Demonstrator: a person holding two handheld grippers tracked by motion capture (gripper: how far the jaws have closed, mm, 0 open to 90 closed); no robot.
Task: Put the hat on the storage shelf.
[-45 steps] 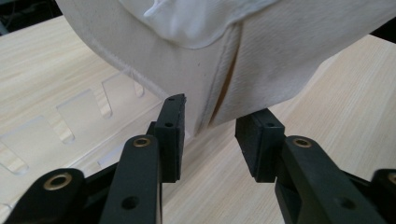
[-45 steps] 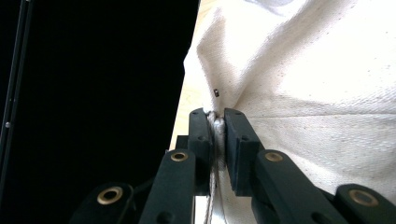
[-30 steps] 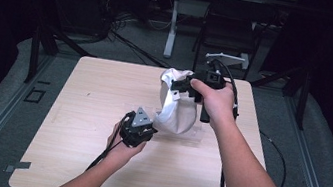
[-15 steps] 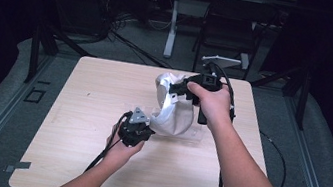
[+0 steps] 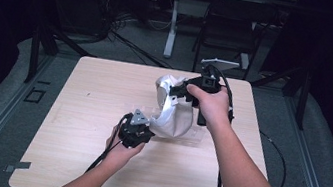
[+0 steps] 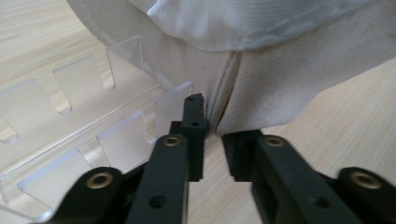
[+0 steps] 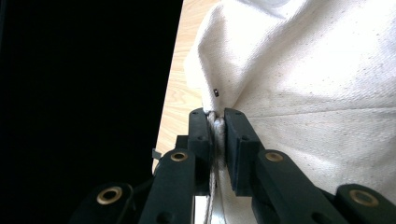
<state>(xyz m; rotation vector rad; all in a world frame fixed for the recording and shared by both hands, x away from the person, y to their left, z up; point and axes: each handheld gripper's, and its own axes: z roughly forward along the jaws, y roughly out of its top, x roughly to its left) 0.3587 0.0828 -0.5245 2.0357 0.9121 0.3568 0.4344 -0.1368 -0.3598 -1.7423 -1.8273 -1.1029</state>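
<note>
Lifted higher at right, cloth bag [image 5: 171, 114] now stretched up off clear slotted rack [image 6: 70, 135]. Right gripper [image 7: 216, 122] clamped on bag's top seam, fabric pinched tight between pads. Left gripper [image 6: 212, 123] just been opening: narrow gap, bag's lower seam between fingertips [image 6: 194, 116], pads not visibly pressing. Probably regripping lower edge before pulling bag clear of rack.

A cream cloth bag [image 7: 327, 84] of coarse, matt woven fabric, faintly speckled, bunches between the matt black, seemingly plastic fingers [image 7: 236, 140] with brass-coloured rivets. Just left of the other gripper's fingers [image 6: 194, 126] stands a glossy clear rack [image 6: 88, 135], probably acrylic. Beneath lies a smooth, pale wood-grain table [image 5: 94, 92].
</note>
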